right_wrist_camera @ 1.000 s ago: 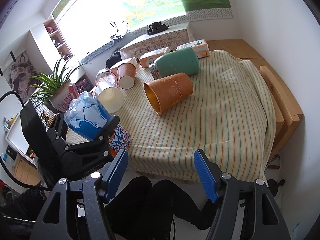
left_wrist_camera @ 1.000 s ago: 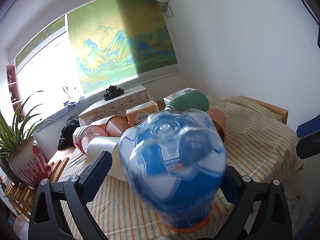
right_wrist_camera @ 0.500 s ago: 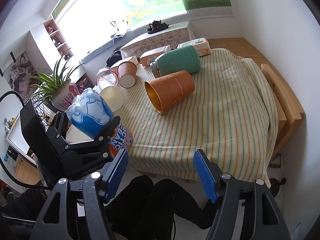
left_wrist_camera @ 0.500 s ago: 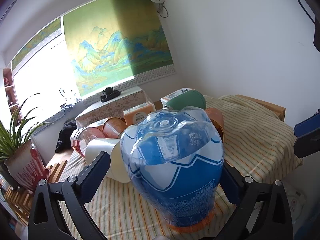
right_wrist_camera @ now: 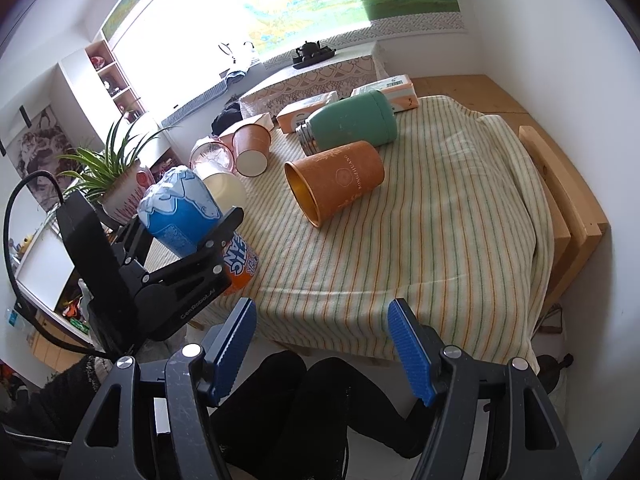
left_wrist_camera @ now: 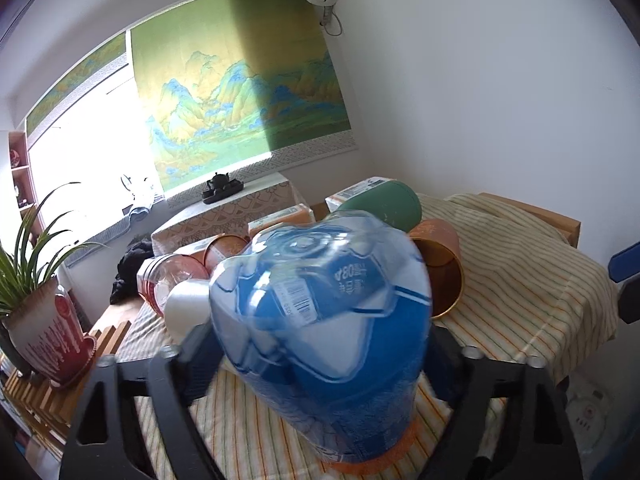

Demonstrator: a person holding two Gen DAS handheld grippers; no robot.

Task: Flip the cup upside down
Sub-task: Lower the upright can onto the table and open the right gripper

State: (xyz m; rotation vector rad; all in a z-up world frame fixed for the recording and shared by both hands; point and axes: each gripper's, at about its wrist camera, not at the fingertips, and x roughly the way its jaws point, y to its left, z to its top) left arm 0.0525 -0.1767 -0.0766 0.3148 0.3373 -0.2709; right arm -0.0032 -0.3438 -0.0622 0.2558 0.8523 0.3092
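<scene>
A blue and clear plastic cup (left_wrist_camera: 324,320) with an orange rim fills the left wrist view, its base up and its orange mouth down over the striped tablecloth (left_wrist_camera: 520,280). My left gripper (left_wrist_camera: 320,360) is shut on its sides. From the right wrist the same cup (right_wrist_camera: 180,204) is at the table's near left corner in the black left gripper (right_wrist_camera: 192,236); whether the rim touches the cloth I cannot tell. My right gripper (right_wrist_camera: 320,320) is open off the front edge, holding nothing.
Lying on the cloth (right_wrist_camera: 460,200) are an orange cup (right_wrist_camera: 336,180), a green flask (right_wrist_camera: 352,124), a brown paper cup (right_wrist_camera: 250,148), a pink clear cup (right_wrist_camera: 210,154) and a white cup (right_wrist_camera: 226,192). Boxes (right_wrist_camera: 308,112) line the far edge. A potted plant (right_wrist_camera: 116,176) stands left. A person's legs (right_wrist_camera: 300,400) are below.
The cup has turned in the left gripper's hold, its base swinging further upward, and it has shifted slightly toward the table corner. The right gripper has stayed in place, open.
</scene>
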